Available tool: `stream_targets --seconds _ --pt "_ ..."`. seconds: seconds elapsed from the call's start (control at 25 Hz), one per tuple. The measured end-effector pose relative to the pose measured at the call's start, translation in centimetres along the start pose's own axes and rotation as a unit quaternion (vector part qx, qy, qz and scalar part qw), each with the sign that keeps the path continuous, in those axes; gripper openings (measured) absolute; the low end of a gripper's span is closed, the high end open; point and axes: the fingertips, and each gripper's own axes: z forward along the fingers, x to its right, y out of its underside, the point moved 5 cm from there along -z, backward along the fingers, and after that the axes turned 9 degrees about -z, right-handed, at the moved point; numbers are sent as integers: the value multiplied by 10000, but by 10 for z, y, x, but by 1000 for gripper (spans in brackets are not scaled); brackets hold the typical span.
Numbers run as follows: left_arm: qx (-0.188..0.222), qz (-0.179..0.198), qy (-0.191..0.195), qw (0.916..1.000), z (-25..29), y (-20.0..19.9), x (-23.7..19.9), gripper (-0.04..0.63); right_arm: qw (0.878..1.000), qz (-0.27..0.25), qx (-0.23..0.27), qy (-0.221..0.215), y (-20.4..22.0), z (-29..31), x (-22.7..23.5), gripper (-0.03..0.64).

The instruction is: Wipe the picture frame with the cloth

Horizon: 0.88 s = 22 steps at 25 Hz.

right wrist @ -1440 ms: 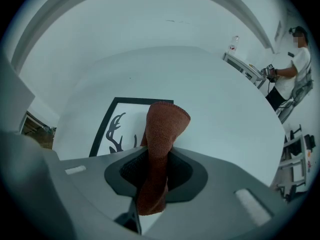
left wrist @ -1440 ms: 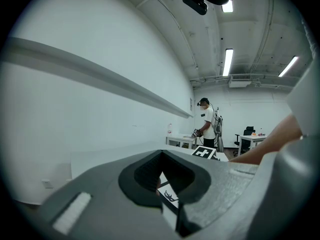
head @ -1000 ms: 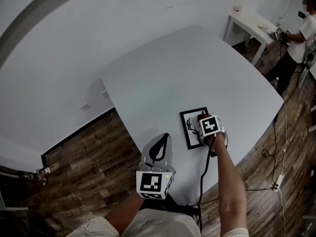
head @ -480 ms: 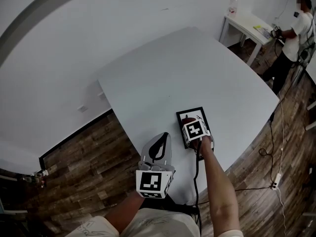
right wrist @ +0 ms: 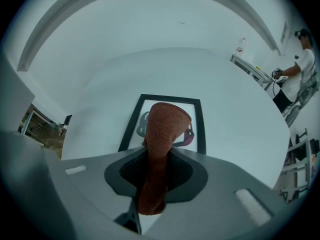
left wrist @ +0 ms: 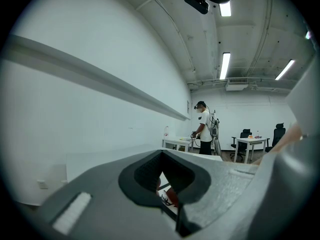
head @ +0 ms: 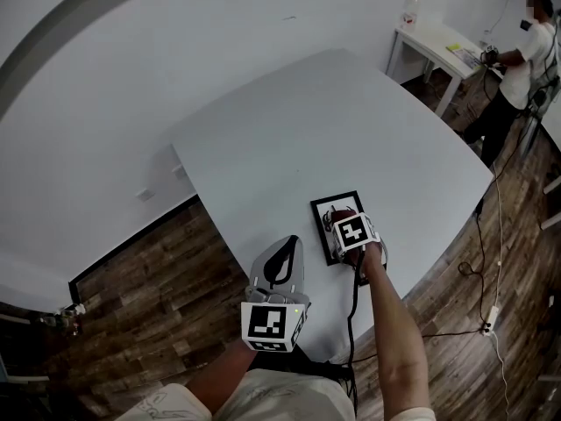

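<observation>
Near the counter (head: 351, 121) edge the picture frame (right wrist: 202, 129) is laid flat, the cloth (right wrist: 162, 129) clamped over it by the right hand-held gripper (right wrist: 159, 151); light, overlapping strokes are advised. The left hand-held gripper (head: 282, 266) is closed, empty.

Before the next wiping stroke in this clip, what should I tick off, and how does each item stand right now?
1. Cloth gripped: ok. The right tongs are shut on the cloth, which sticks out ahead of them.
2. Cloth over the picture frame: ok. In the right gripper view its end lies across the print.
3. Cloth touching the frame's face: cannot tell.
4. Frame flat and wholly on the table: ok, though it lies near the edge by the person.
5. Frame steadied: not ok. The left tongs are shut, empty and apart from the frame.
</observation>
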Motion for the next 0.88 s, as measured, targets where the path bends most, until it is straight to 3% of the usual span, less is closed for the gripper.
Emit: stream_targets --seconds 0.4,0.64,0.88 --pt "-36 10 89 10000 0 3 6 0 9978 539 -168 352 44 -14 52 107" --pt "-11 43 98 9999 -1 1 6 0 9985 443 -147 269 36 -9 34 107" --pt "-3 29 86 10000 -1 -1 4 2 9996 247 13 -113 13 -4 -10 107"
